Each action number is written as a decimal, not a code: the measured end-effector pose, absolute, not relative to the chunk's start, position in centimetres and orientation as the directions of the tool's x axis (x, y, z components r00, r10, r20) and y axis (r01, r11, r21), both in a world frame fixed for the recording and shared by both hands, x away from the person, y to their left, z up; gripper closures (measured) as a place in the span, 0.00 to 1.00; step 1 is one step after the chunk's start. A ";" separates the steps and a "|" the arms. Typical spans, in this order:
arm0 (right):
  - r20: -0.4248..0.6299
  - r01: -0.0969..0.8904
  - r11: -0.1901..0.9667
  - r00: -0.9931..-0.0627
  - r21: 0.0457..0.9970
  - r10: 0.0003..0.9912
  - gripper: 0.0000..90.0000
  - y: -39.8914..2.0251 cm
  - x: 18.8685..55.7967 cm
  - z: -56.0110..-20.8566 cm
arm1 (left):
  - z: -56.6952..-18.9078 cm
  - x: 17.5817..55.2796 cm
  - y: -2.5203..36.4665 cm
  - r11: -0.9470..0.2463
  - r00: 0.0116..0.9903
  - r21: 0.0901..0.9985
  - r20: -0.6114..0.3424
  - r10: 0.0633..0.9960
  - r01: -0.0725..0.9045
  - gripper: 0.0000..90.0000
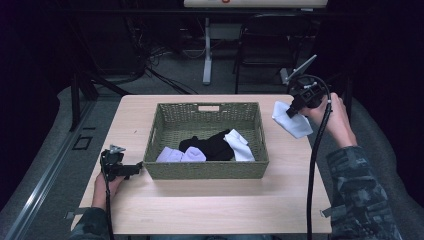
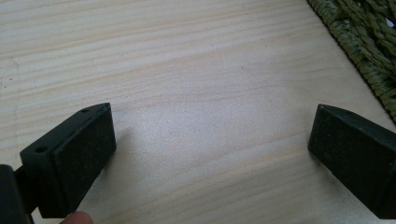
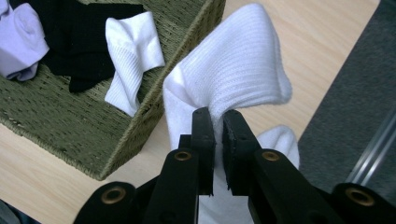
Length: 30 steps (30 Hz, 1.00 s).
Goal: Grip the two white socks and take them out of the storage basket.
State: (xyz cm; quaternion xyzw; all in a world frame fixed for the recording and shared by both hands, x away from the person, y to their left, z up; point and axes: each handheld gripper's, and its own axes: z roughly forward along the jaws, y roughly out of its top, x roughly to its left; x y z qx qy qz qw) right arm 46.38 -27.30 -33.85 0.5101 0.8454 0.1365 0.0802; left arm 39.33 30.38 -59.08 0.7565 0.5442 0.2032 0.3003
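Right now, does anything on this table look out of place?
One white sock is outside the woven basket, pinched in the right gripper to the basket's right. The other socks lie inside. Nothing looks spilled or damaged.

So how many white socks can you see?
2. One white sock lies in the woven basket beside the black sock. The other white sock is pinched in the right gripper, outside the basket. More may be hidden underneath.

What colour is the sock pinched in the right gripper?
White, with a fine ribbed knit; the sock shows best in the right gripper view.
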 end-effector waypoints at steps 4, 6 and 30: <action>0.021 0.858 0.422 -0.447 0.291 0.894 0.94 -28.1 46.6 -36.0 | -59.1 39.3 30.4 -0.227 0.325 0.676 -0.020 0.946 0.701 0.00; 0.028 0.862 0.408 -0.435 0.301 0.900 0.94 -28.2 46.6 -36.4 | -59.1 39.3 30.4 -0.227 0.325 0.676 -0.020 0.946 0.701 0.00; 0.057 0.906 0.358 -0.379 0.226 0.924 0.94 -30.0 47.0 -44.5 | -59.1 39.3 30.4 -0.231 0.327 0.674 -0.017 0.945 0.702 0.00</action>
